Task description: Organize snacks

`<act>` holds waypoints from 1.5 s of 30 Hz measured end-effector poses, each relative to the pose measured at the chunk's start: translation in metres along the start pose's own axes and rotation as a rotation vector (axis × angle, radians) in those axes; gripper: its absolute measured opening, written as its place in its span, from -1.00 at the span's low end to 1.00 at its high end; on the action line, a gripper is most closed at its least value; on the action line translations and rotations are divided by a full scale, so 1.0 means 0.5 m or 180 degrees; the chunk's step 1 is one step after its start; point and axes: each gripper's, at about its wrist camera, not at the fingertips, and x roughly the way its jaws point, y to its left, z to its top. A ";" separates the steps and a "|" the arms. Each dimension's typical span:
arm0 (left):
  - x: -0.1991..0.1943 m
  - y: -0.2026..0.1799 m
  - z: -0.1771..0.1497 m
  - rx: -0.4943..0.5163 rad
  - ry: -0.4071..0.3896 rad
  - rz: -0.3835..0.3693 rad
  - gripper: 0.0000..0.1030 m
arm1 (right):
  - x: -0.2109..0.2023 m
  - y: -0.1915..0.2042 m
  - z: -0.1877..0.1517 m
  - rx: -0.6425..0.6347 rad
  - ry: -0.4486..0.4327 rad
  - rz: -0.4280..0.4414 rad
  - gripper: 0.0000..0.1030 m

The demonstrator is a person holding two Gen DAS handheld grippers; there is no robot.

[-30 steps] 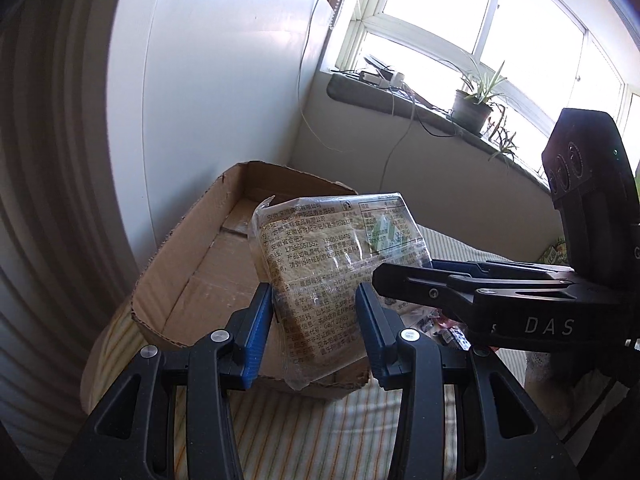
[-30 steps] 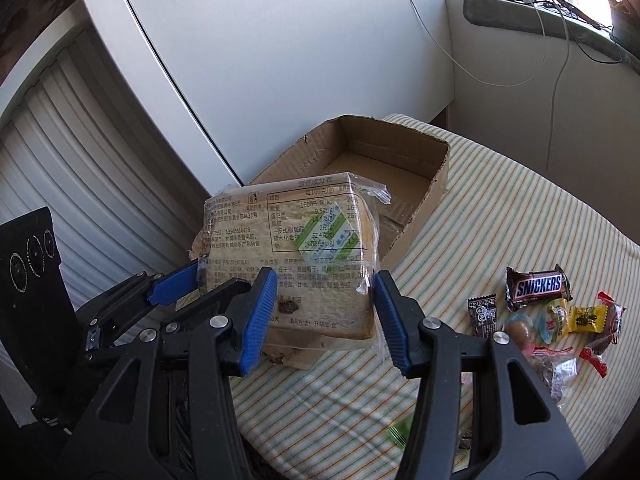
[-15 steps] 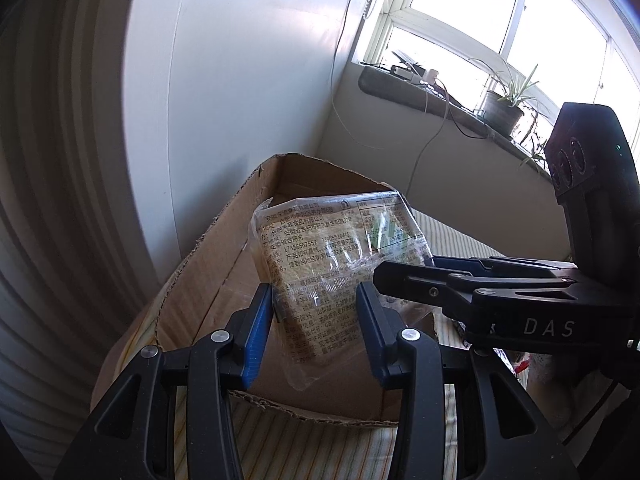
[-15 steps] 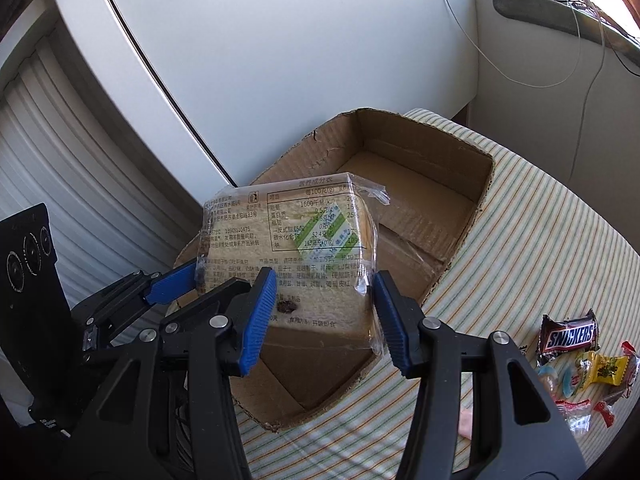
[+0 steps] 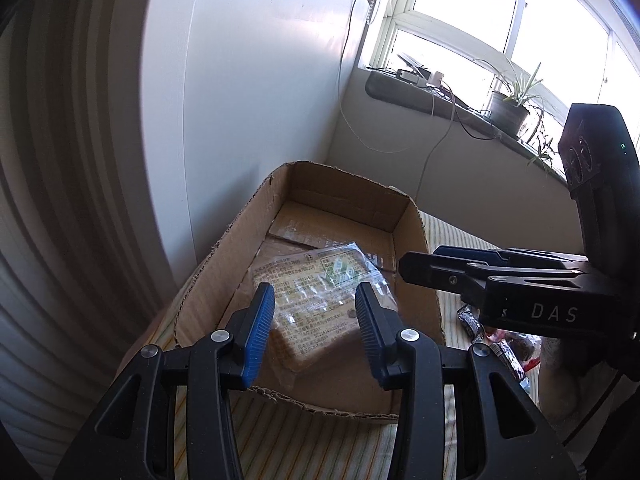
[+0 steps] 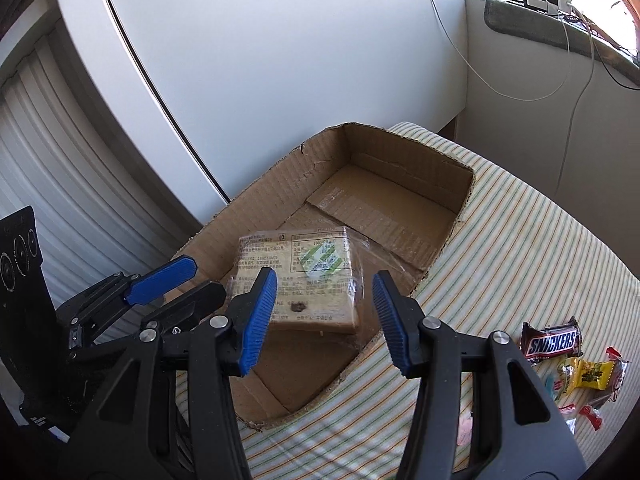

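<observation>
Where box (image 6: pixel 452 184) walls rise, bread packet (image 6: pixel 304 276) inside

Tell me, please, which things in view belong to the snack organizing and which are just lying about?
Part of the job:
cardboard box
wrapped bread, inside the box
Snickers bar
yellow candy

Just lying about:
potted plant
window-ledge cables
striped cloth

white wall (image 5: pixel 256 92) at my 12 o'clock. ribbed shutter (image 6: pixel 52 184) at 9 o'clock. bright window (image 5: pixel 472 12) at 2 o'clock, daylight pouring in. dark sill (image 5: pixel 432 98) below it, potted plant (image 5: pixel 510 108) on top, white cable (image 5: pixel 430 152) hanging down. striped cloth (image 6: pixel 528 248) under everything.
</observation>
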 end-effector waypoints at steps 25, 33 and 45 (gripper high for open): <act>-0.047 -0.142 -0.047 0.0324 0.0000 -0.0296 -0.09 | -0.191 -0.137 -0.140 0.0239 -0.0322 -0.0610 0.31; -0.025 -0.220 -0.098 0.0467 0.0271 -0.0652 -0.09 | -0.230 -0.202 -0.231 0.0311 -0.0236 -0.0827 0.28; 0.049 -0.284 -0.177 0.0676 0.0768 -0.0807 -0.38 | -0.161 -0.203 -0.273 0.0314 0.0103 -0.0510 -0.23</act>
